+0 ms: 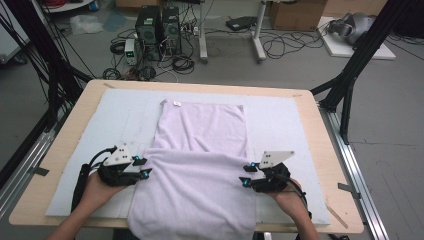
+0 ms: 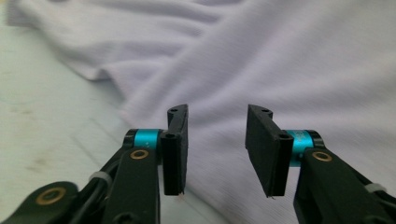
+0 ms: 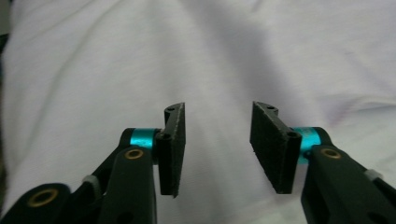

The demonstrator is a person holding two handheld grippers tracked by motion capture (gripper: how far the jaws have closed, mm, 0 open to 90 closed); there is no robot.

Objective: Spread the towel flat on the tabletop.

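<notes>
Two grippers with released jaws at the sides of a folded lilac towel (image 1: 197, 165) on the table (image 1: 320, 150).

The high view shows the whole towel on a pale mat (image 1: 280, 120): its long axis runs from the person toward the far edge, the near part is folded over, and the near end hangs over the table edge. The left gripper (image 1: 141, 167) is at the left end of the fold, the right gripper (image 1: 247, 175) at the right end. The left gripper view (image 2: 217, 144) shows wrinkled cloth and bare mat; the right gripper view (image 3: 217, 144) shows cloth below its jaws.
</notes>
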